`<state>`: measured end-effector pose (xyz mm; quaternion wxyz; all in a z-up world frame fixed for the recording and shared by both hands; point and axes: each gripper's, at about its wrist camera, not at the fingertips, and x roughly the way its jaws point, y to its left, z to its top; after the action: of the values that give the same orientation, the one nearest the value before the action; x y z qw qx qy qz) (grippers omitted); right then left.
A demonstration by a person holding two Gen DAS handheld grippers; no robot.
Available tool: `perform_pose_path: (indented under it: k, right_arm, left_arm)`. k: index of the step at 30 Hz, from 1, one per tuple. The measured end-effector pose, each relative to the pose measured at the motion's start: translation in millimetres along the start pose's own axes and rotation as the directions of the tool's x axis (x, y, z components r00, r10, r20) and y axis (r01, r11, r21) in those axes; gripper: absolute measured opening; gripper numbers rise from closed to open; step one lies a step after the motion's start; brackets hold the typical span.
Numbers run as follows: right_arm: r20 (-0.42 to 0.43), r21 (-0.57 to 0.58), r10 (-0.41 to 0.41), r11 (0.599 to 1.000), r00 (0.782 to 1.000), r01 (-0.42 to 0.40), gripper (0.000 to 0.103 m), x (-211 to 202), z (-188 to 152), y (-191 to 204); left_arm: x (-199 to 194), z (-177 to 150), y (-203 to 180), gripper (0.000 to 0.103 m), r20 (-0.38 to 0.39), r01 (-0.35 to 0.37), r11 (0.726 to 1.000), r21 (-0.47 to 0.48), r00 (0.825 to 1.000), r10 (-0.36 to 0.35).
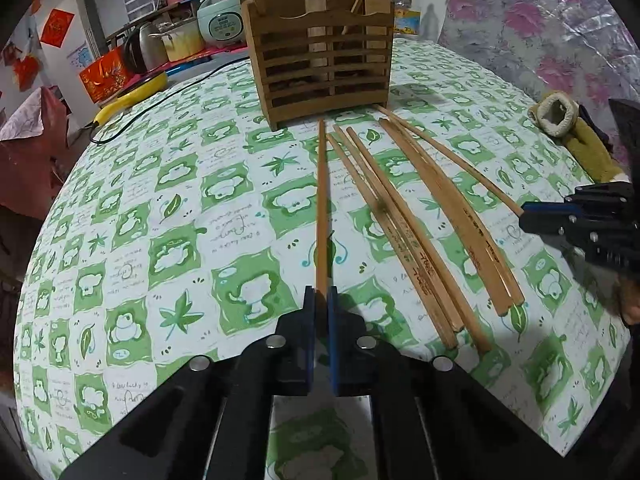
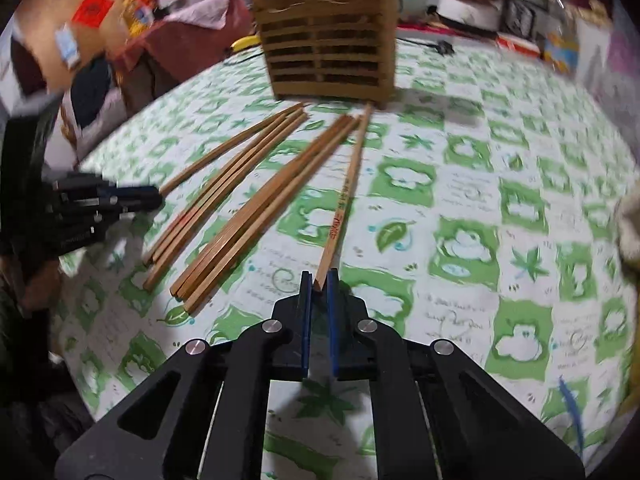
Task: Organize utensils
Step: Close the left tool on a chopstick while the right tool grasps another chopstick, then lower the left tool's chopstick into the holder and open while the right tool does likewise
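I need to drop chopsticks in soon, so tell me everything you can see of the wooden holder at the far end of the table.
The wooden holder is a brown slatted box of thin horizontal strips, with a taller peaked back panel that has a small hole near its top. A centre divider splits it into two compartments, and sticks already lean up out of it. It stands upright on the green-patterned tablecloth, with loose chopstick tips lying just in front of its base. Neither pair of tongs touches it.
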<state>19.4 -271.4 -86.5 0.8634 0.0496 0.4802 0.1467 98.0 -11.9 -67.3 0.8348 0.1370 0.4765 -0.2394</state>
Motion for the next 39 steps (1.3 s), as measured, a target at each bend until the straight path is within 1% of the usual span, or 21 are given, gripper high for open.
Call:
perform_pose_path:
  k: [4,8,11,14,16,18,20,22,24,27,29,31,32,33,35,36,37,39]
  right_arm:
    - [0.029,0.038,0.002,0.999,1.0,-0.003,0.007,-5.8,-0.6,-7.3]
    - [0.09,0.044,-0.018,0.999,0.996,0.014,0.007,-18.6,-2.8,-10.5]
    - [0.148,0.034,-0.059,0.998,0.987,0.055,0.007,-33.0,-1.4,-11.3]
    - [0.216,0.038,-0.069,0.997,0.974,0.062,0.007,-53.2,7.9,-11.8]
    - [0.276,0.034,-0.079,0.997,0.958,0.073,0.006,-70.9,19.7,-10.2]
    - [0.317,0.031,-0.087,0.996,0.944,0.081,0.006,-83.3,33.0,-9.0]
    - [0.371,0.025,-0.085,0.996,0.925,0.082,0.006,-98.2,55.7,-6.4]
    - [0.411,0.024,-0.085,0.996,0.908,0.083,0.006,-108.2,79.3,-4.9]
    - [0.444,0.025,-0.065,0.998,0.894,0.06,0.006,-116.0,109.7,-3.7]
    - [0.479,0.039,-0.04,0.999,0.877,0.025,0.006,-124.9,142.0,0.2]
    - [0.502,0.038,-0.018,0.999,0.865,-0.001,0.006,-130.6,165.3,4.7]
    - [0.525,0.025,-0.015,1.0,0.851,0.002,0.006,-135.2,178.7,12.4]
    - [0.539,0.02,-0.017,1.0,0.842,0.008,0.006,-138.1,183.3,16.6]
    - [0.565,0.016,-0.021,1.0,0.825,0.015,0.006,-142.6,189.2,20.9]
    - [0.598,0.016,-0.031,0.999,0.801,0.027,0.006,-148.4,195.7,25.7]
    - [0.622,0.017,-0.047,0.999,0.782,0.046,0.006,-151.9,201.5,29.6]
    - [0.638,0.025,-0.057,0.998,0.768,0.054,0.006,-154.4,202.8,32.0]
    - [0.679,0.044,-0.078,0.997,0.73,0.065,0.006,-159.6,211.2,34.6]
  left_arm:
    - [-5.2,-1.3,2.1,0.006,0.021,0.005,1.0,-0.011,1.0,-0.005]
    - [-14.8,-5.0,5.9,0.006,0.052,-0.004,0.999,-0.034,0.999,0.005]
    - [-28.3,-5.3,8.6,0.006,0.081,-0.011,0.998,-0.054,0.997,0.016]
    - [-50.7,2.9,10.0,0.006,0.134,-0.019,0.998,-0.062,0.991,0.027]
    - [-65.9,11.9,9.5,0.006,0.171,-0.028,0.998,-0.061,0.984,0.038]
    - [-81.9,27.1,9.5,0.006,0.209,-0.038,0.998,-0.058,0.977,0.05]
    - [-92.1,42.9,8.8,0.006,0.234,-0.05,0.997,-0.056,0.97,0.062]
    - [-103.0,64.4,7.1,0.006,0.271,-0.07,0.996,-0.053,0.959,0.082]
    - [-111.7,84.4,5.8,0.006,0.3,-0.075,0.996,-0.057,0.95,0.089]
    - [-126.5,114.9,9.8,0.006,0.34,-0.046,0.995,-0.089,0.937,0.074]
    - [-138.7,134.5,11.4,0.006,0.375,-0.021,0.994,-0.103,0.925,0.058]
    - [-149.7,149.1,11.3,0.006,0.403,-0.007,0.994,-0.107,0.914,0.05]
    - [-157.3,156.8,10.5,0.006,0.423,0.001,0.994,-0.108,0.905,0.044]
    - [-164.9,164.0,9.8,0.006,0.445,0.008,0.994,-0.108,0.895,0.041]
    - [-177.9,175.4,10.5,0.006,0.486,0.02,0.993,-0.116,0.873,0.039]
    - [-183.2,180.9,11.2,0.006,0.506,0.027,0.992,-0.123,0.862,0.039]
    - [-188.5,187.1,11.2,0.006,0.527,0.033,0.991,-0.131,0.849,0.041]
    - [-197.1,203.1,9.7,0.006,0.573,0.022,0.988,-0.154,0.816,0.071]
